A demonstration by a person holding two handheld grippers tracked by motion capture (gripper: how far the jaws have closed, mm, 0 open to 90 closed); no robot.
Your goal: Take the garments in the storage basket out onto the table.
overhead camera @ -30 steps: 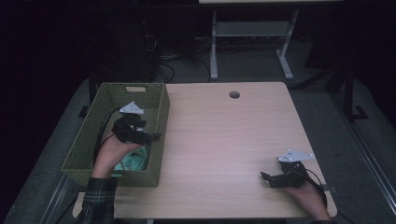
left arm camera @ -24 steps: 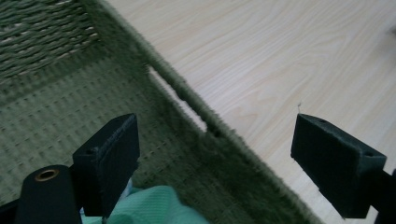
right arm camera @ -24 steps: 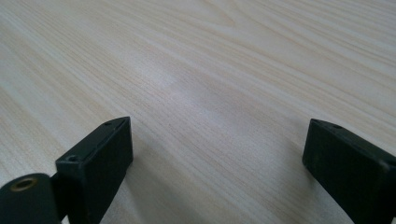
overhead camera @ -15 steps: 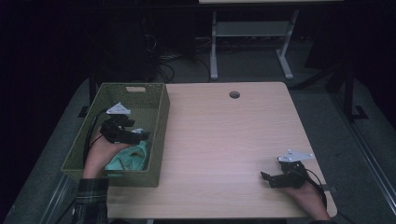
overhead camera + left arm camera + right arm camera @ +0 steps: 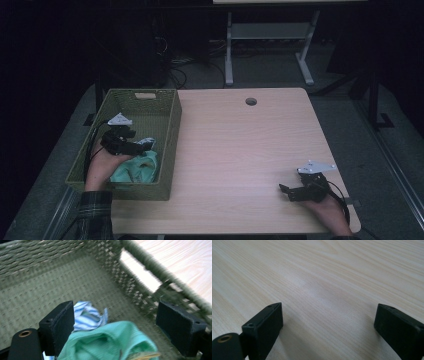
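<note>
- Nearest, the right gripper (image 5: 292, 191) rests low on the bare light-wood table (image 5: 240, 150) at its near right corner — jaws wide apart, nothing between them.
- Farther left, the left gripper (image 5: 141, 146) sits inside the green woven basket (image 5: 170, 125), jaws spread and empty, just above a mint-green cloth (image 5: 105, 342).
- Beyond that cloth lies a blue-and-white striped cloth (image 5: 86, 315) — on the basket floor.

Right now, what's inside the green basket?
Inside the green basket: a mint green cloth and a blue-striped cloth, with the left hand-held gripper over them. Anything beneath the cloths is covered.
</note>
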